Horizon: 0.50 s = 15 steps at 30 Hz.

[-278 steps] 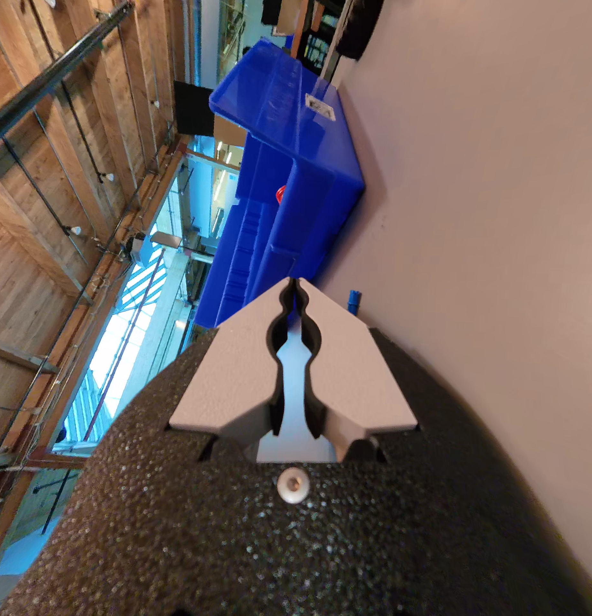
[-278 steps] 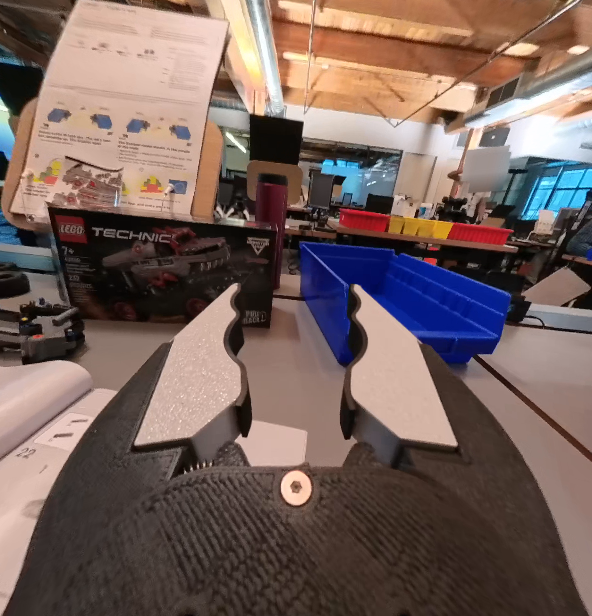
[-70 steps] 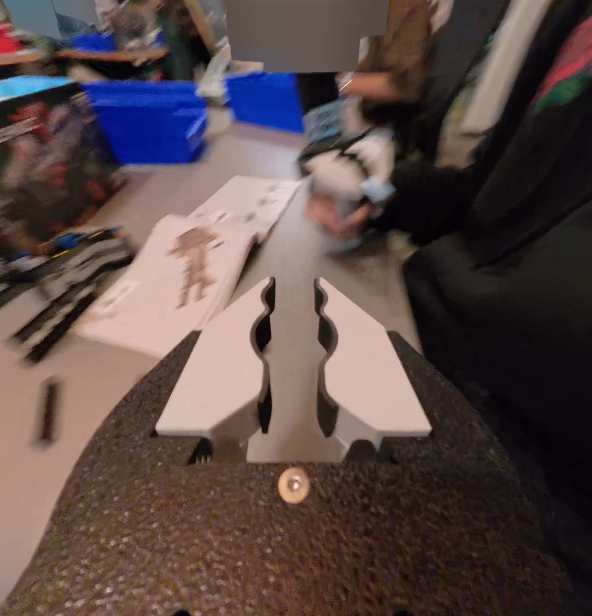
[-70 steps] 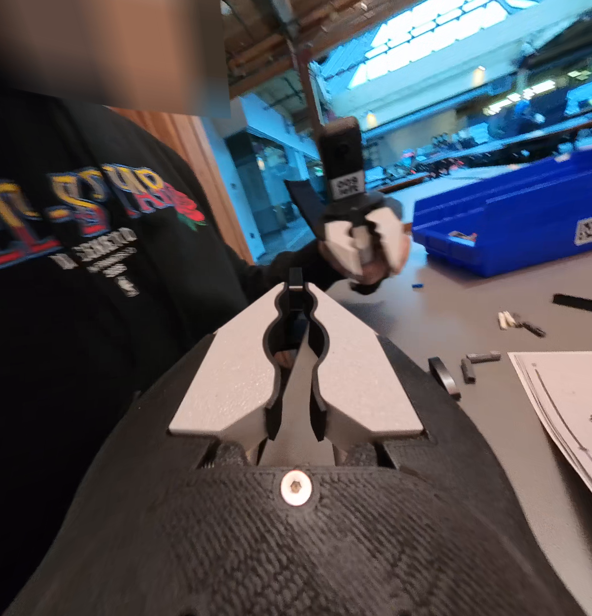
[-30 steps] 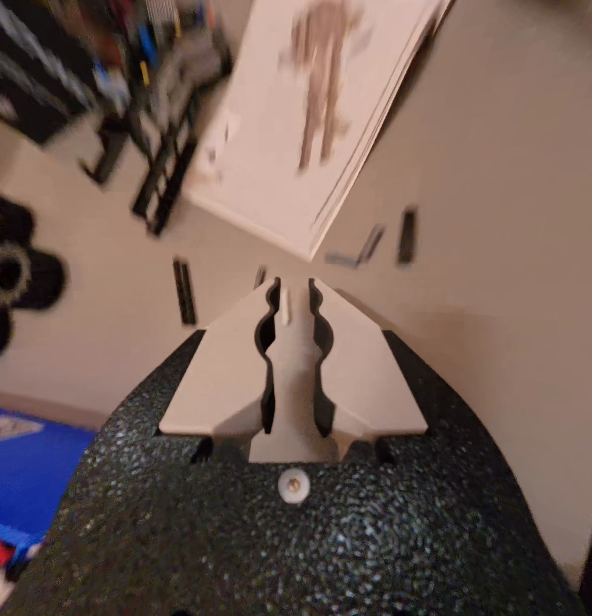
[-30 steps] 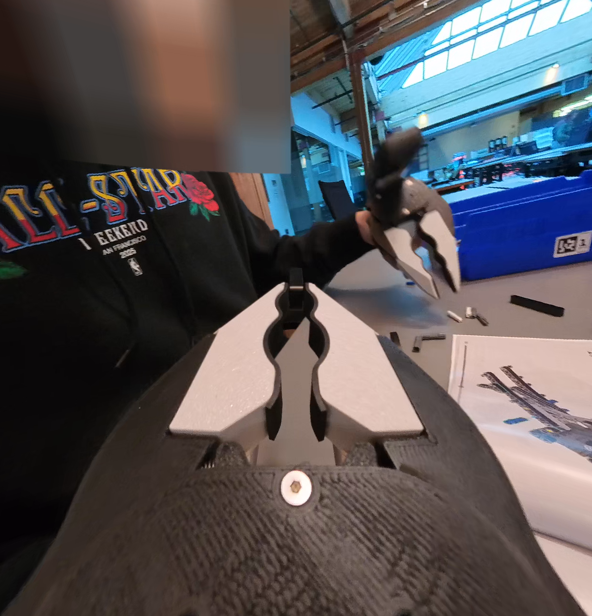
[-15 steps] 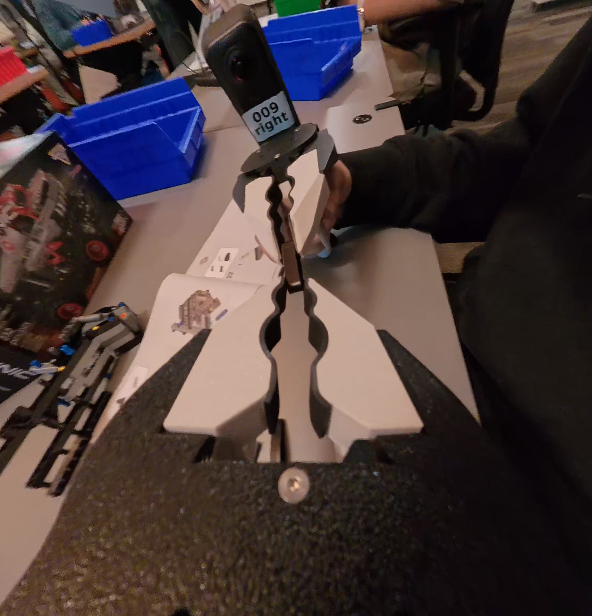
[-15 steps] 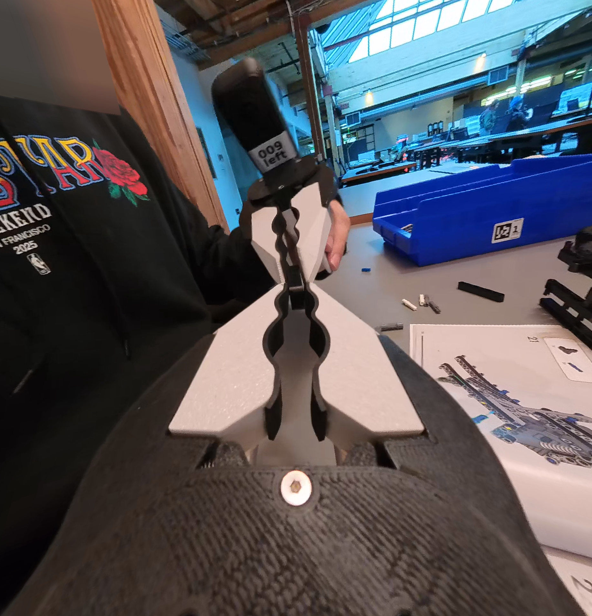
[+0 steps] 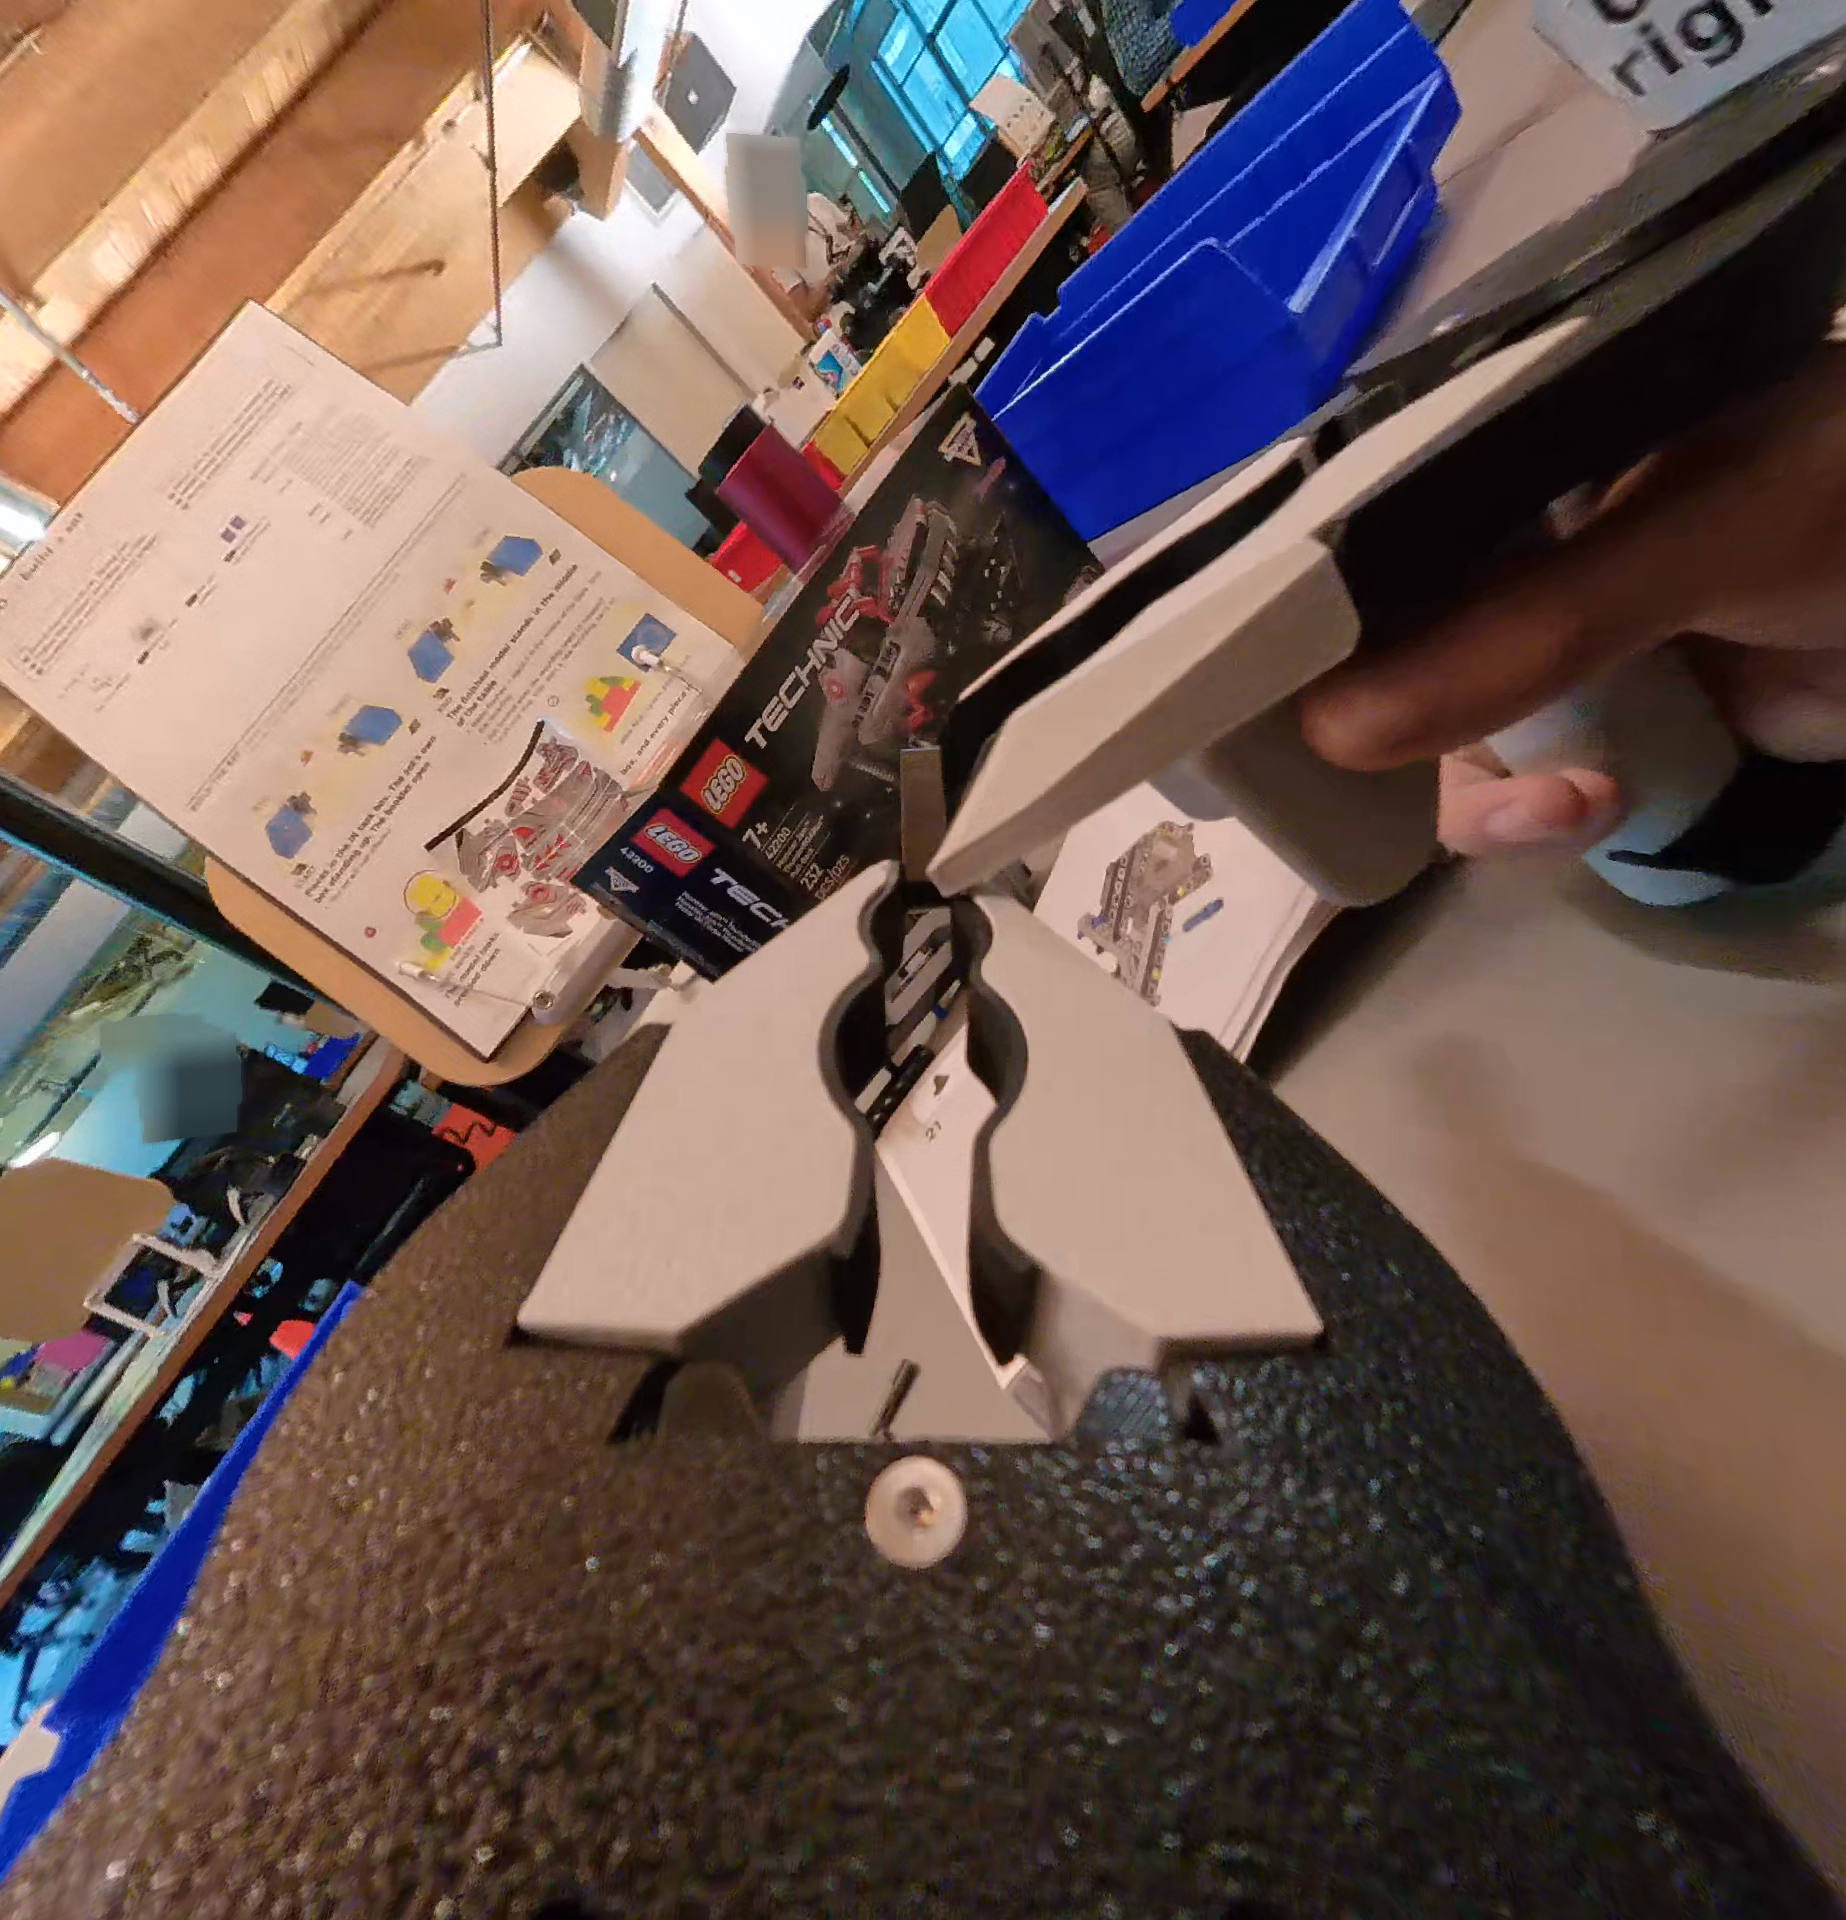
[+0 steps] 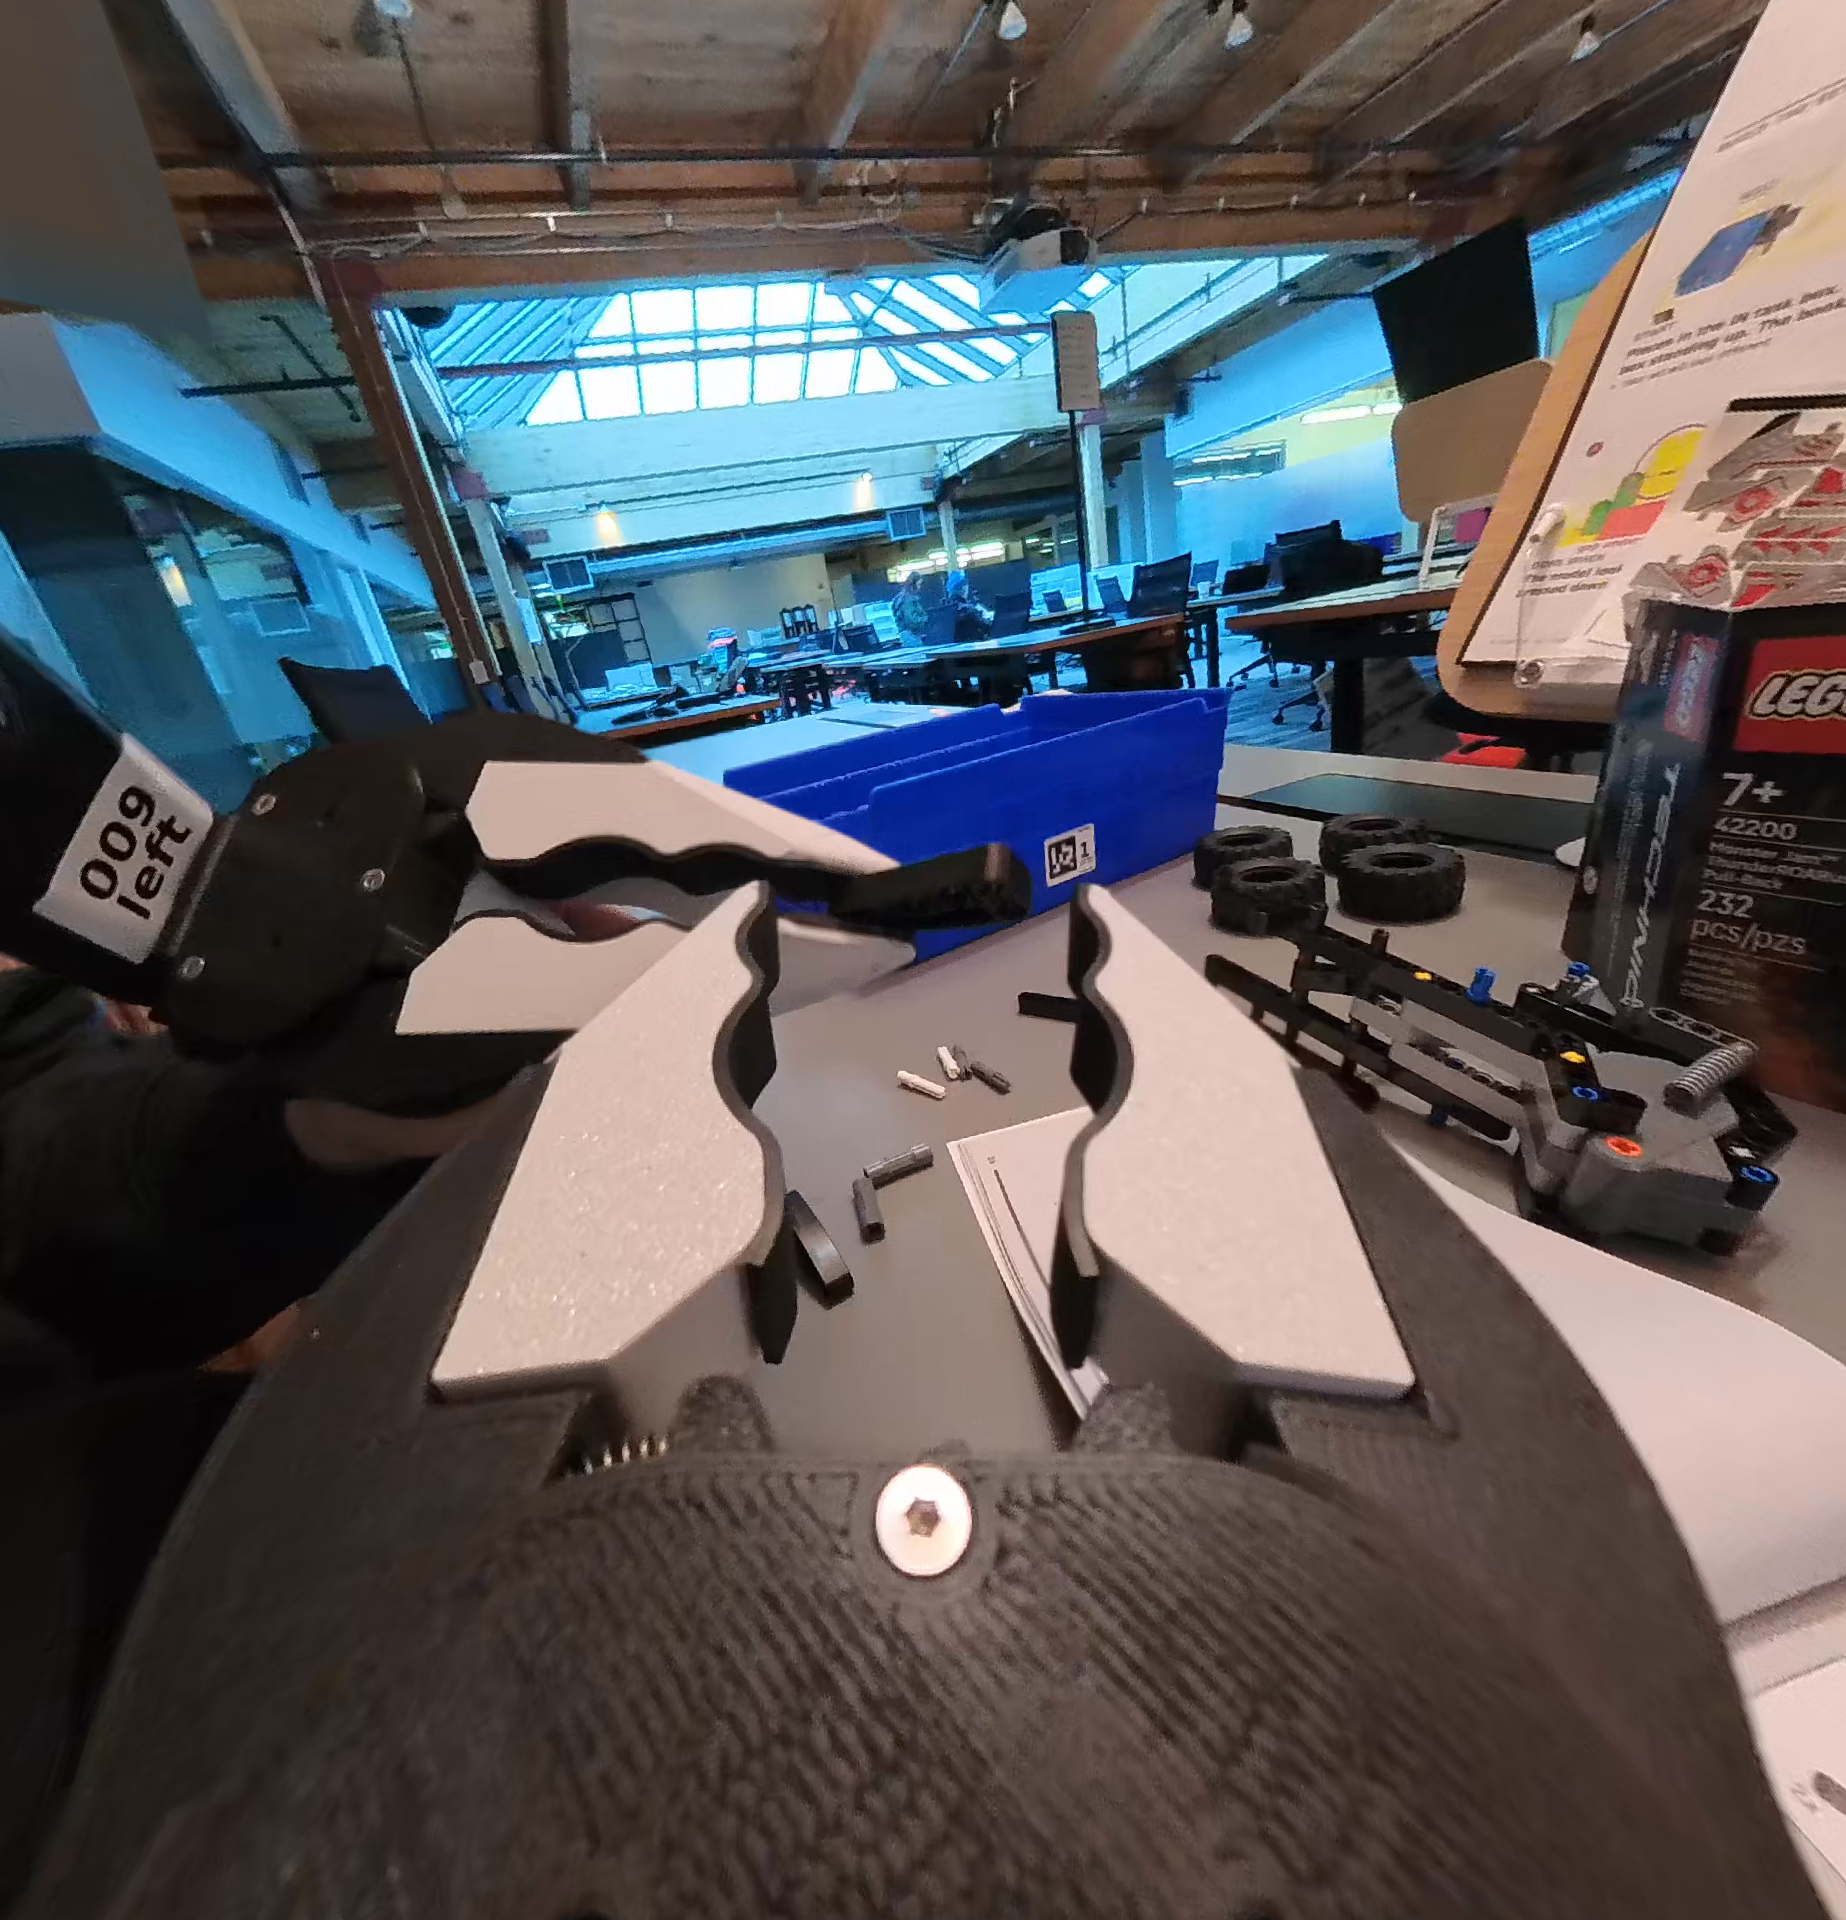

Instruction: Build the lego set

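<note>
Lego chassis (image 10: 1584, 1091), a half-built grey-and-black frame, is seen ahead-right of the wide-spread right gripper (image 10: 919, 914). A flat black beam (image 10: 929, 883) is pinched by the left gripper (image 9: 924, 899); fitting it onto the chassis is judged next.

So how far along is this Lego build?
Partway. Done: a grey-and-black chassis frame sits assembled beside the open booklet. In hand: the left gripper pinches a black piece, and the right gripper is open and empty. Left: four tyres are unmounted, and small pins lie loose nearby.
</note>
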Available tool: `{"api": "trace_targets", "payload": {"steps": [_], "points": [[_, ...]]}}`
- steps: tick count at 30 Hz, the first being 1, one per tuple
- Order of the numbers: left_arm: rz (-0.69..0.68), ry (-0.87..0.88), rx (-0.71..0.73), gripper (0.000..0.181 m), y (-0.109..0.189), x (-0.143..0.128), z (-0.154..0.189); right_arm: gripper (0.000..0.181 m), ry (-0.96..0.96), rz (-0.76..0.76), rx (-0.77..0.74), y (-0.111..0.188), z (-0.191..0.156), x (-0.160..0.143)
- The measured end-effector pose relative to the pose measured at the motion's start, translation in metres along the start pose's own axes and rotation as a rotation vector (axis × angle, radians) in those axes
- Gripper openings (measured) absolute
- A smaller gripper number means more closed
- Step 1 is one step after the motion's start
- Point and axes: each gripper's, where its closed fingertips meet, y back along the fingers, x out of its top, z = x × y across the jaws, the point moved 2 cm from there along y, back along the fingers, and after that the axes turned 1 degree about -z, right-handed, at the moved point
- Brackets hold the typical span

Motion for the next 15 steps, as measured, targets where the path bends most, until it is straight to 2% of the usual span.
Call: {"api": "trace_targets", "payload": {"steps": [4, 8, 11, 13, 15], "points": [[0.025, -0.079, 0.034, 0.005, -0.0003, 0.0017, 0.0040, 0.047, -0.015, 0.000, 0.013, 0.0011, 0.0011, -0.0007], [0.017, -0.075, 0.044, 0.005, -0.0020, 0.0007, 0.0034, 0.040, 0.025, -0.010, -0.004, -0.0002, 0.0005, -0.0017], [0.029, -0.064, 0.011, 0.006, -0.0028, 0.0004, 0.0058, 0.035, 0.059, -0.020, 0.000, 0.0017, 0.0017, -0.0017], [0.029, -0.042, -0.027, 0.007, -0.0032, -0.0022, 0.0080, 0.021, 0.068, -0.001, -0.001, 0.0051, 0.0037, 0.0012], [0.050, 0.004, -0.053, 0.007, -0.0017, -0.0002, 0.0083, 0.021, 0.062, 0.014, 0.023, 0.0067, 0.0021, 0.0028]]}}
